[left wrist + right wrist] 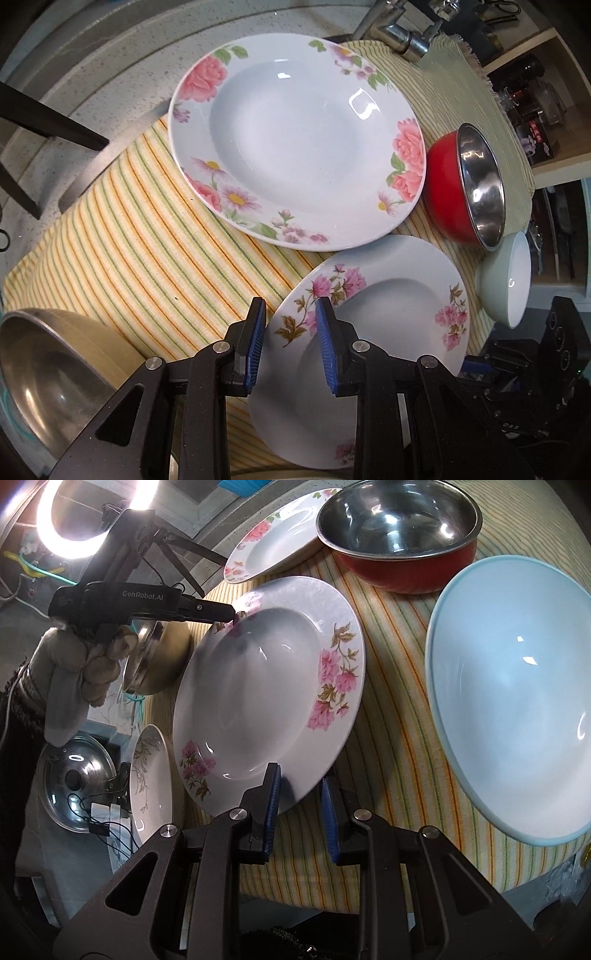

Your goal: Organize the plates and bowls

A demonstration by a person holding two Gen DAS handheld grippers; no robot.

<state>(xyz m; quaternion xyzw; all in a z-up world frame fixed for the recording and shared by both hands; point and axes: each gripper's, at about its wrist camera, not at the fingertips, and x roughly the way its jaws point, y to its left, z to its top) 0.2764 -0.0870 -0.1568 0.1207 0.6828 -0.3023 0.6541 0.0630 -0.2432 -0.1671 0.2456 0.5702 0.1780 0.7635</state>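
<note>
A small white plate with pink flowers (pixel 388 321) (pixel 258 686) sits tilted over the striped cloth (pixel 147 258), overhanging the table's edge. My right gripper (pixel 299 808) is shut on its near rim, one pad on the top face and the other at the outer edge. My left gripper (pixel 291 343) (pixel 232 616) straddles the opposite rim with its jaws apart and daylight beside both pads. A gloved hand (pixel 81 672) holds it. A larger rose-patterned plate (pixel 295 140) (pixel 273 528) lies further back. A red bowl with a steel inside (pixel 465 184) (pixel 399 535) and a pale blue bowl (pixel 506 280) (pixel 517 701) stand beside it.
A steel bowl with a yellow outside (pixel 48 387) (pixel 155 657) stands at the cloth's corner. Below the table edge are a leaf-patterned plate (pixel 151 786) and a pot lid (pixel 74 779). A tap (pixel 402 33) juts out at the back, and a ring light (pixel 74 517) glows.
</note>
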